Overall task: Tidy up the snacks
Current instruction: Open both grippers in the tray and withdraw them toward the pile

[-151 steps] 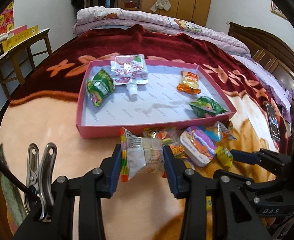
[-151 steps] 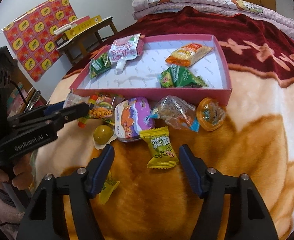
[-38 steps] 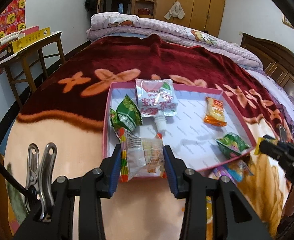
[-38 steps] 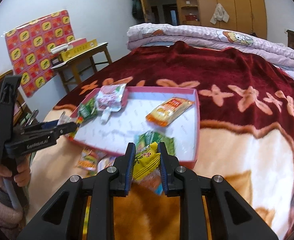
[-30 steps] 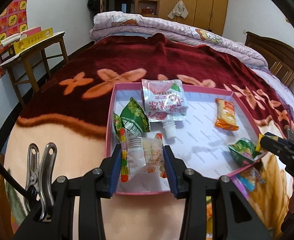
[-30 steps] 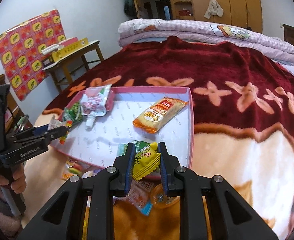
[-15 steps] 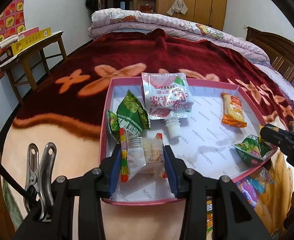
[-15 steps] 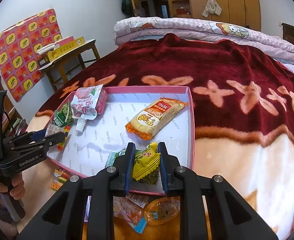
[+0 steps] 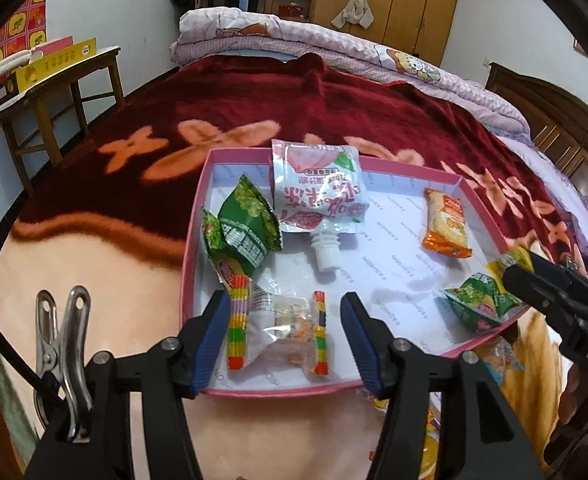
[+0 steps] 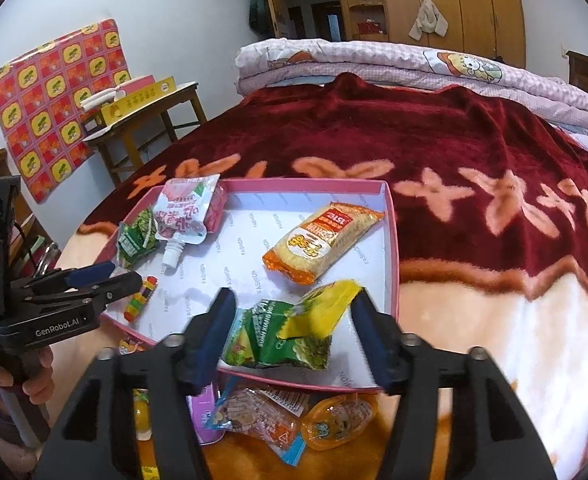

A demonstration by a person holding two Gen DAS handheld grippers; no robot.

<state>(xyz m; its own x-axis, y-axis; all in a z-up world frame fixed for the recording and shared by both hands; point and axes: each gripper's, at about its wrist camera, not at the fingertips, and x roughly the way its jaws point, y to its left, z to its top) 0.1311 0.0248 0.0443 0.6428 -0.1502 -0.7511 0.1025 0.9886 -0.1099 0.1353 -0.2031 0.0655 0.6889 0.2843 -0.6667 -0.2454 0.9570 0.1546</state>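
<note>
Inside the pink tray [image 9: 191, 248], loose snack packets surround both parted jaws.

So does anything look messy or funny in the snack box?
Yes. The yellow candy has landed tilted on top of the green packet instead of flat on the pink box floor. Nothing looks torn or spilled.

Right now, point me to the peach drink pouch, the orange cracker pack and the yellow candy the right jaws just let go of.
peach drink pouch [image 9: 318, 196]: left wrist view, middle of its printed face.
orange cracker pack [image 10: 320, 242]: right wrist view, centre of the wrapper.
yellow candy [image 10: 320, 312]: right wrist view, middle of the wrapper, over the green packet.
</note>
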